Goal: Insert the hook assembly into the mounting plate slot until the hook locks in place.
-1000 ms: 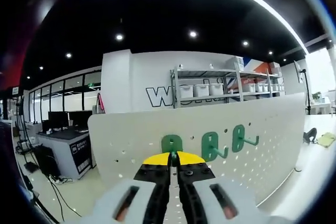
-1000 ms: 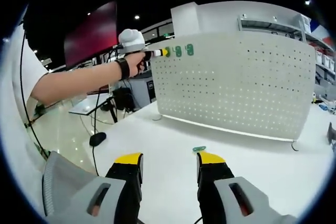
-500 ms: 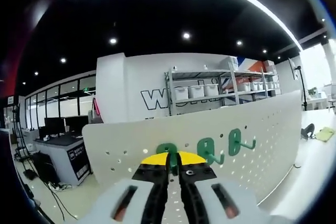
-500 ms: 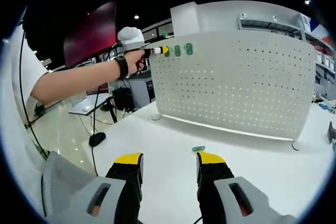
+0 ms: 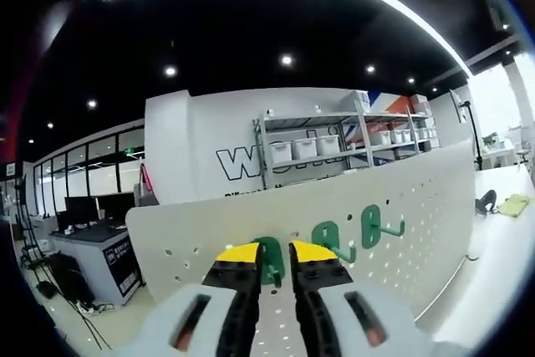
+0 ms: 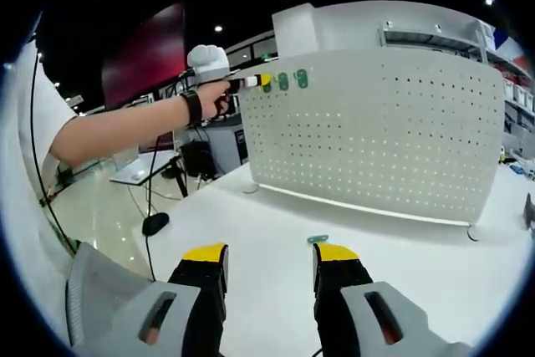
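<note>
Rising from the bottom centre of the left gripper view, the left gripper [image 5: 272,258] has its yellow-tipped jaws slightly apart, with a green hook [image 5: 270,258] standing in the gap against the white pegboard [image 5: 418,206]; whether the jaws touch it I cannot tell. Two more green hooks [image 5: 327,238] [image 5: 372,225] sit on the pegboard to the right. In the right gripper view, the right gripper [image 6: 269,267] is at bottom centre, jaws wide apart above the white table [image 6: 418,248], with a small green piece [image 6: 317,239] lying just beyond the right-hand jaw. Upper left, a person's hand [image 6: 216,96] holds the left gripper against the pegboard's top corner.
</note>
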`<state>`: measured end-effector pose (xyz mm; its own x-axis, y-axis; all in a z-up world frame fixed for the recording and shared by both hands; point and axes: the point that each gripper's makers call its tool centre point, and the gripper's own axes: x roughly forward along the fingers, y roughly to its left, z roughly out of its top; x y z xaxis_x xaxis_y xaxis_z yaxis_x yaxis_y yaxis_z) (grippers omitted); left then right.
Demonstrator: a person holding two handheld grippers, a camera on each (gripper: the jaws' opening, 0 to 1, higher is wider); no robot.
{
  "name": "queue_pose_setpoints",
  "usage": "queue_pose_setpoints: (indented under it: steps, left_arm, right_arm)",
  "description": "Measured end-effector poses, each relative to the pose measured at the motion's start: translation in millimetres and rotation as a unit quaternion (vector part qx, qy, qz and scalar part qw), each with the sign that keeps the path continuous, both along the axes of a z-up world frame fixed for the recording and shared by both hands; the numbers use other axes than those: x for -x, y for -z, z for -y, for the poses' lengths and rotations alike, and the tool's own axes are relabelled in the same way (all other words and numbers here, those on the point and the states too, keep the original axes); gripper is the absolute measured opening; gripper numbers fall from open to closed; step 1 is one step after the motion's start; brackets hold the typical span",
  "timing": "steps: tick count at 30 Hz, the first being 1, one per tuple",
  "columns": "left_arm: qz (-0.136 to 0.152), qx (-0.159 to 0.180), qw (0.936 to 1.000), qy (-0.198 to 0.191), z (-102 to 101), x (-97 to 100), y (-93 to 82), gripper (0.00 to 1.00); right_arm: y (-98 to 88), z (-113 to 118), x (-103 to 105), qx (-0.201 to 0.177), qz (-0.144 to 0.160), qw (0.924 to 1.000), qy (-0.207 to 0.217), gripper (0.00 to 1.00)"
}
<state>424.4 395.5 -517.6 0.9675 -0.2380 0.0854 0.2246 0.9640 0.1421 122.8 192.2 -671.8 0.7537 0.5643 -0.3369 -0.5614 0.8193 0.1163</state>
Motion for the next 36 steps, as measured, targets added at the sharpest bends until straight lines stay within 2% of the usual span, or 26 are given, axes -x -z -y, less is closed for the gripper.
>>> queue_pose_setpoints:
  steps: [4, 13, 15, 23, 29, 31, 32, 34, 36]
  left_arm:
    - [-0.001, 0.002, 1.0000, 0.007, 1.0, 7.1, 0.6, 0.16]
    - [0.015, -0.003, 0.9999, 0.004, -4.3, 31.3, -12.6, 0.19]
    - [0.016, -0.008, 0.9998, -0.006, -7.7, 39.5, -14.6, 0.18]
    - [0.018, -0.004, 0.9998, 0.001, -5.9, 76.8, -15.4, 0.21]
    - [0.006, -0.007, 0.9999, 0.009, -2.2, 100.3, -1.3, 0.24]
    - [0.002, -0.014, 0.9997, 0.021, 2.3, 107.0, 7.9, 0.25]
    - [-0.013, -0.002, 0.9992, 0.039, 7.9, 111.3, 16.0, 0.26]
    - [-0.024, 0.004, 0.9983, 0.054, 12.7, 118.0, 23.3, 0.27]
    - [-0.024, 0.001, 0.9984, 0.052, 14.4, 123.6, 27.1, 0.28]
  right_arm:
    - [-0.9, -1.1, -1.4, 0.000, 0.002, 1.0000, -0.005, 0.41]
    - [-0.9, -2.9, -3.7, -0.003, 0.003, 0.9998, -0.021, 0.41]
    - [-0.3, -2.6, -3.7, -0.007, 0.003, 0.9997, -0.024, 0.41]
    - [-0.5, -4.1, -1.0, -0.014, 0.001, 0.9991, -0.039, 0.40]
    - [-1.0, -5.3, 0.5, -0.014, 0.001, 0.9986, -0.052, 0.40]
    - [-2.4, -6.4, 0.8, -0.013, 0.004, 0.9983, -0.057, 0.40]
    - [-2.7, -6.9, 0.8, -0.014, 0.003, 0.9982, -0.058, 0.40]
    - [-2.5, -8.1, 1.1, -0.012, 0.002, 0.9978, -0.066, 0.40]
    - [-3.1, -8.3, 0.5, -0.011, 0.004, 0.9975, -0.070, 0.40]
